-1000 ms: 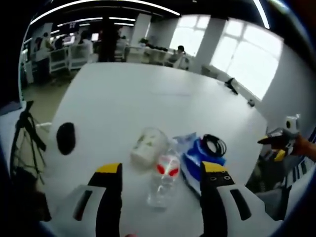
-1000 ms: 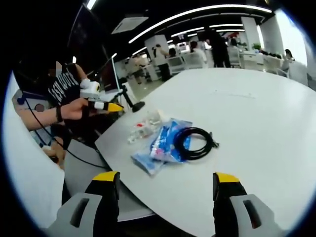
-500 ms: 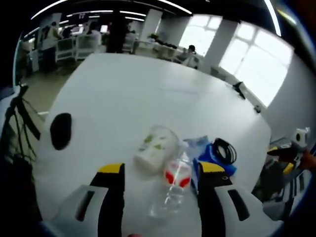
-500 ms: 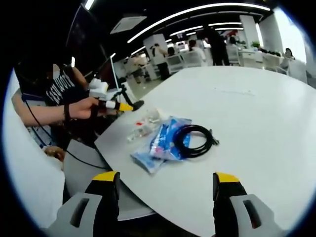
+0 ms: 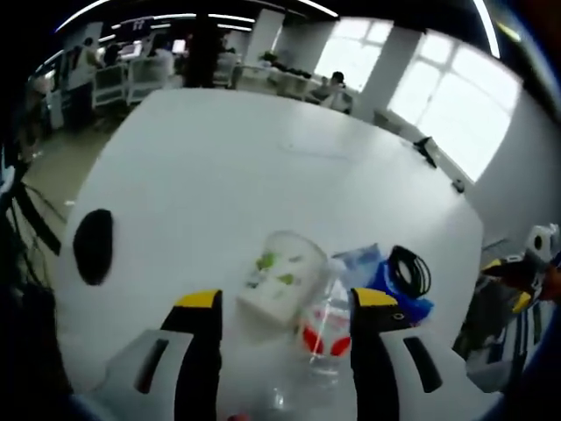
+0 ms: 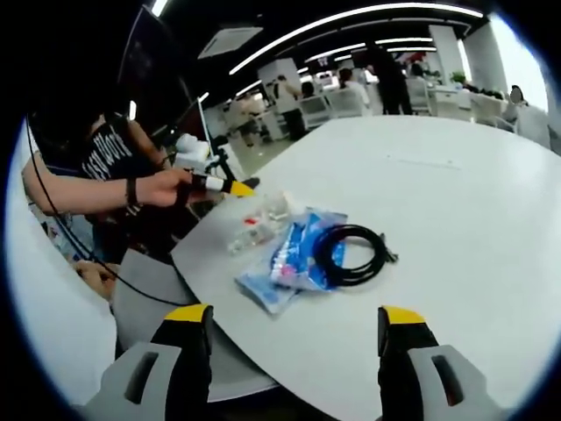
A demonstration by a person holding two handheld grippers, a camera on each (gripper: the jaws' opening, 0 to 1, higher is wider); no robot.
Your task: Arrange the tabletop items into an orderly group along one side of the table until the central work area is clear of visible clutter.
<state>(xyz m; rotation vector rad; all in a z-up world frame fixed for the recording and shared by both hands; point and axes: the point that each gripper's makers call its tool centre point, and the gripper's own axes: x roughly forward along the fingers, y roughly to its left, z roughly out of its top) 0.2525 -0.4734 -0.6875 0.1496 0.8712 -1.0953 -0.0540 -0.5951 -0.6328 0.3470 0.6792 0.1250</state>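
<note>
Left gripper [image 5: 285,303], jaws apart, bracketing a clear plastic bottle [image 5: 323,338] with a red label and a toppled clear cup [image 5: 279,279] touching at its 10 o'clock on the white table [image 5: 219,167]. At the bottle's 2 o'clock, a blue packet [image 5: 390,294] bearing a coiled black cable [image 5: 410,270]; at 9 o'clock, a black oval object [image 5: 92,246]. Right gripper [image 6: 294,320], jaws apart, holding nothing, short of the table edge.

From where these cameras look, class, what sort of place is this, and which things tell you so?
Probably an open-plan office or lab. A large white table stands under long ceiling light strips, with rows of desks and chairs where people sit behind it, and big windows along one wall.
</note>
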